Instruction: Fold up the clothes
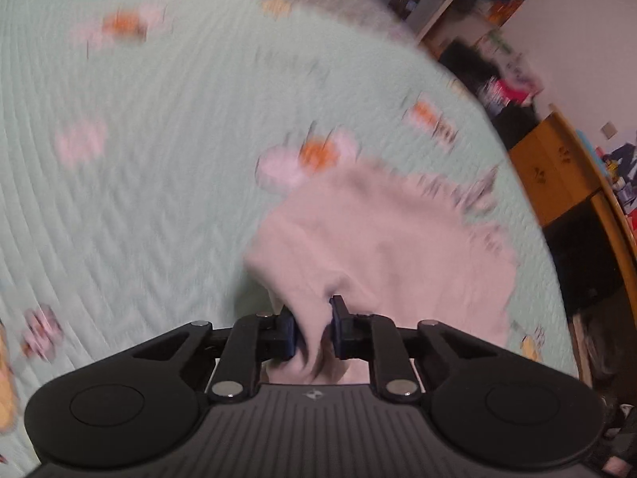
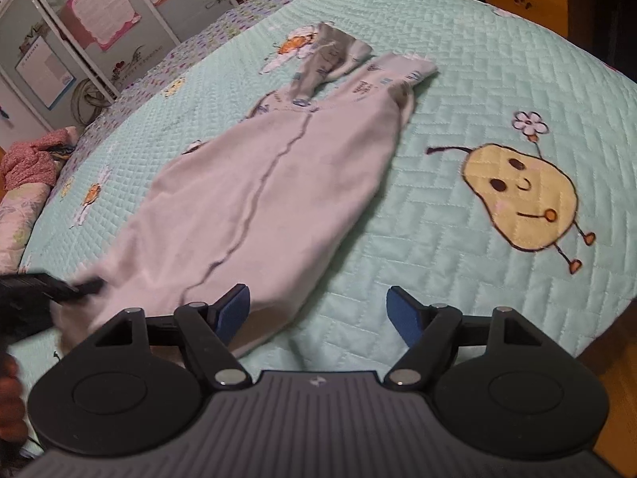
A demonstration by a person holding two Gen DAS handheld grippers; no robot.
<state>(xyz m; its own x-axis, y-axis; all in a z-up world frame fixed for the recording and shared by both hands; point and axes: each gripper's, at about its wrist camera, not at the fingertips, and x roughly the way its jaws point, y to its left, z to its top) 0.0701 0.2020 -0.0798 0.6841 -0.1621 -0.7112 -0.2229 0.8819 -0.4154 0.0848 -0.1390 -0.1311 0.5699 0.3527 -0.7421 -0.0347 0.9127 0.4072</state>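
Left wrist view: the left gripper [image 1: 312,328] is pinching the pale garment [image 1: 382,239]. The right gripper [image 2: 318,310] is hovering with jaws spread over the quilt [image 2: 458,79].

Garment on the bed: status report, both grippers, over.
Left gripper shut on garment corner. Right gripper open, hovering at near hem, holding nothing. Garment mostly flat on quilt, far end rumpled. Nothing in the way.
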